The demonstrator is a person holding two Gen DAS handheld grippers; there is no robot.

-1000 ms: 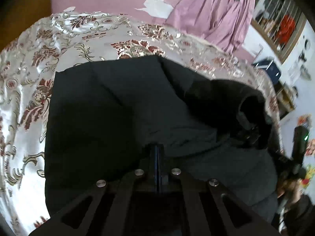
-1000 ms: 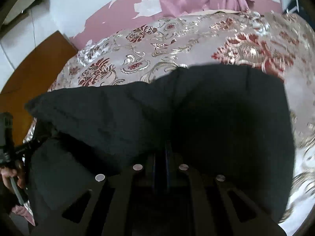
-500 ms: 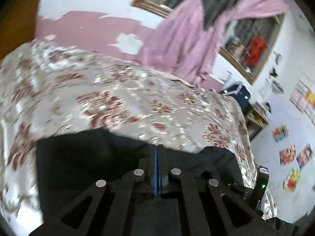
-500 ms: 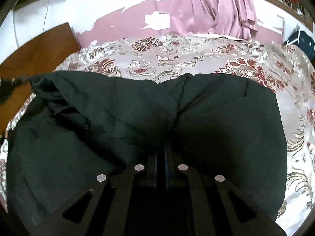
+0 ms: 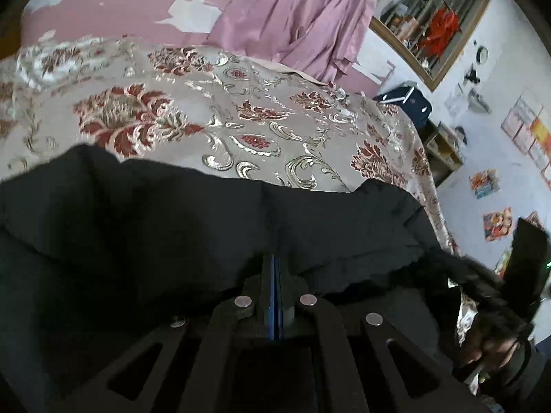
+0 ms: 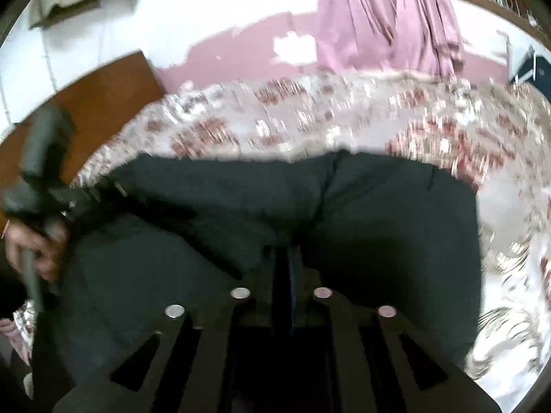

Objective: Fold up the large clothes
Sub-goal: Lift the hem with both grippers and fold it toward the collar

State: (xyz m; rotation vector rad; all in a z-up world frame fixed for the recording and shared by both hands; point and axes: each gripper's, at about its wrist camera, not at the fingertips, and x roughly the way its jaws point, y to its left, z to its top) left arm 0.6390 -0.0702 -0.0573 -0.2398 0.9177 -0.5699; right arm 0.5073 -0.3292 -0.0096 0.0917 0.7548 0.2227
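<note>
A large black garment [image 5: 155, 227] lies on the bed across the lower half of both views [image 6: 378, 220]. My left gripper [image 5: 273, 261] is shut on a fold of the black cloth, which bunches around its fingers. My right gripper [image 6: 286, 254] is also shut on a fold of the same garment. The right gripper and the hand holding it show at the right edge of the left wrist view [image 5: 516, 275]. The left gripper and its hand show at the left edge of the right wrist view [image 6: 44, 186].
The bed has a shiny floral bedspread [image 5: 241, 120] in silver and red. A brown headboard [image 6: 96, 103] stands at the left. A pink curtain [image 5: 292, 17] hangs behind the bed against a peeling pink wall. A dark blue case [image 5: 406, 103] and shelves stand at the right.
Both grippers have stayed shut on the garment and pulled back toward the near edge. More bedspread shows beyond the cloth than a second ago. The right wrist view is blurred by motion.
</note>
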